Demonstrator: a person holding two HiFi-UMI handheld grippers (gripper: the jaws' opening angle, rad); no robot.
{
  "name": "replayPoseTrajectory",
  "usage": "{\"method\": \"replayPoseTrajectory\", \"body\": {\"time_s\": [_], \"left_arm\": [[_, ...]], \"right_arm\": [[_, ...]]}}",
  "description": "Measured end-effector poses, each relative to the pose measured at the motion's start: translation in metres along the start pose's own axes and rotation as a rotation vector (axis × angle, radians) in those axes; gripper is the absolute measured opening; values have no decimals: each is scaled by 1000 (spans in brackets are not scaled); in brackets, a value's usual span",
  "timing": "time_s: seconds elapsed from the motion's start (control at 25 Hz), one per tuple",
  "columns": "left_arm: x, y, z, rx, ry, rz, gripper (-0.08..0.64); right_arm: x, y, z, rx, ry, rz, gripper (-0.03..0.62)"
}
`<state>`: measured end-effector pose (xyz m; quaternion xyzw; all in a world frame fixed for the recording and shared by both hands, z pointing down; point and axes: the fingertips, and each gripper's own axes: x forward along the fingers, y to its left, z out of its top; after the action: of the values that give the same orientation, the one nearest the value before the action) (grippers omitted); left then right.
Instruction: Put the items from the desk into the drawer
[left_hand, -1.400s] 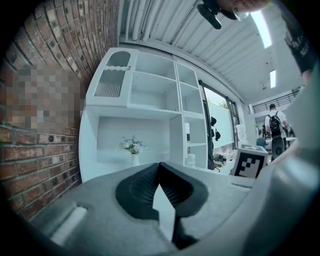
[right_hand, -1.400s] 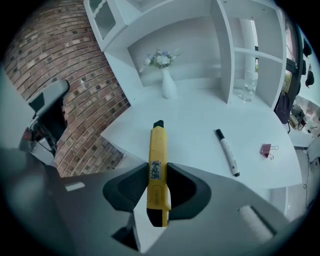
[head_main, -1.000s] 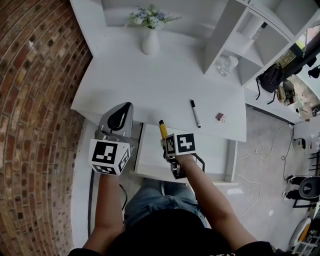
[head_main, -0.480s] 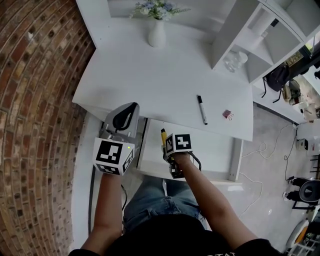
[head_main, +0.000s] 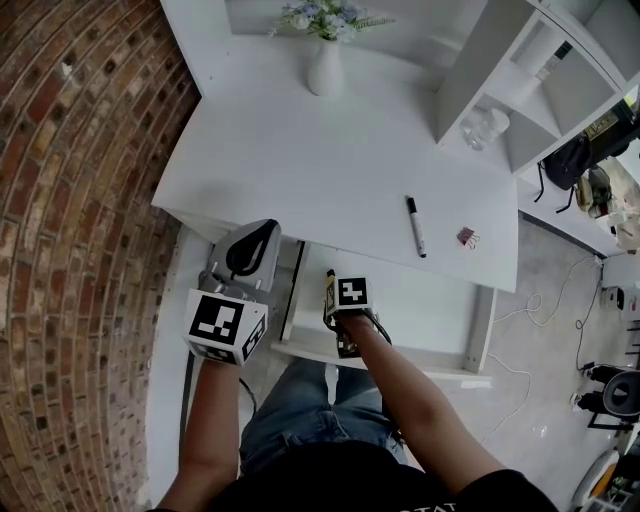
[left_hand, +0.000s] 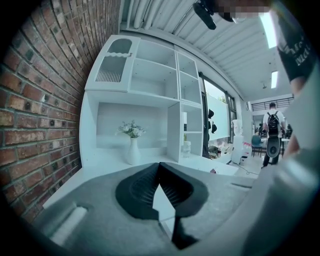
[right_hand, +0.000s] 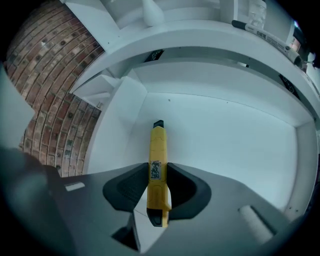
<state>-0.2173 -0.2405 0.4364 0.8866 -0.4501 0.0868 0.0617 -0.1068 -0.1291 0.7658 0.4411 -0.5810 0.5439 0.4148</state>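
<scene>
- We see the right hand-held gripper (right_hand: 158, 175) clamped on a yellow utility knife (right_hand: 157, 147), at lower centre of the head view.
- The knife points steeply down into the left part of the open white drawer (right_hand: 230, 135).
- The left hand-held gripper (left_hand: 159, 172) sits at lower left, its jaws meeting at the tips with nothing between them.
- On the desk (head_main: 300, 150), centre right, lie a black marker (head_main: 415, 226) and a pink binder clip (head_main: 467, 237).
</scene>
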Motion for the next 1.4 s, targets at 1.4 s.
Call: {"method": "replayPoseTrajectory", "body": {"time_s": [1.4], "left_arm": [[-3,-47,47,-74,-43,38,0]], "right_arm": [[-92,-3,2,22,-40,194,216]]}}
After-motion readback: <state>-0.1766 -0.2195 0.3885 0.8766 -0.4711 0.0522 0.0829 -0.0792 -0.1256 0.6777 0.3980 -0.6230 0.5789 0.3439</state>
